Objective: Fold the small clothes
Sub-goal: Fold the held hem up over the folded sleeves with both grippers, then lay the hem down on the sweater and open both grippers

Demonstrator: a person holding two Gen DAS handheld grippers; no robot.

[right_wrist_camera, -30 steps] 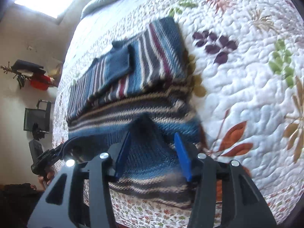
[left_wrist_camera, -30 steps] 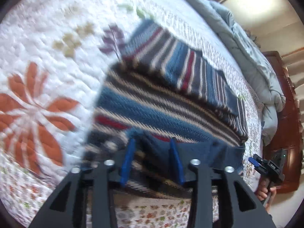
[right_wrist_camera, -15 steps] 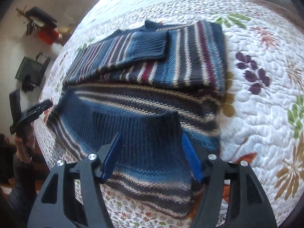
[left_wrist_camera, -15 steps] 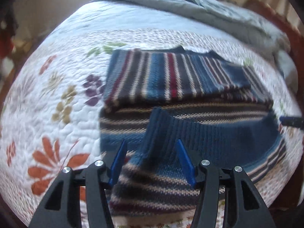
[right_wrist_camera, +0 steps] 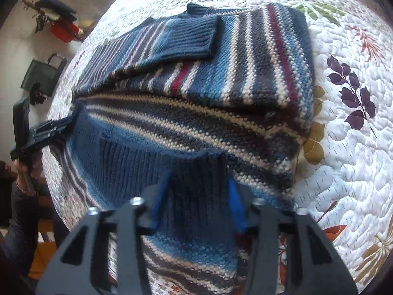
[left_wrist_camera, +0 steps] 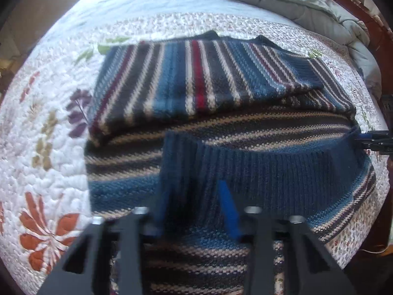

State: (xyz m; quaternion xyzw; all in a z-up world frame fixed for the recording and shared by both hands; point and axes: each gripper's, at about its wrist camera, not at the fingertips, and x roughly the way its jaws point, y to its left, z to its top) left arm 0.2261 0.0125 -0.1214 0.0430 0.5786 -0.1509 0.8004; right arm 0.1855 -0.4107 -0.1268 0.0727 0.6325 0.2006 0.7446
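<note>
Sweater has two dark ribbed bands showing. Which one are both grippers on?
The near ribbed hem, bunched between both grippers' blue fingers. The sleeve cuff lies flat on the folded top, untouched.

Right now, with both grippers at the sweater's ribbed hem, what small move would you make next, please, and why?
Probably lift both corners together and carry the ribbed hem toward the folded sleeves. The left gripper and right gripper have just been closing with knit bunched between their pads, and the sweater's lower half is unfolded.

Blue, red, cream striped sweater (left_wrist_camera: 201,86) on white floral quilt (left_wrist_camera: 49,147).

No text, label, brand or number can be read anywhere.
</note>
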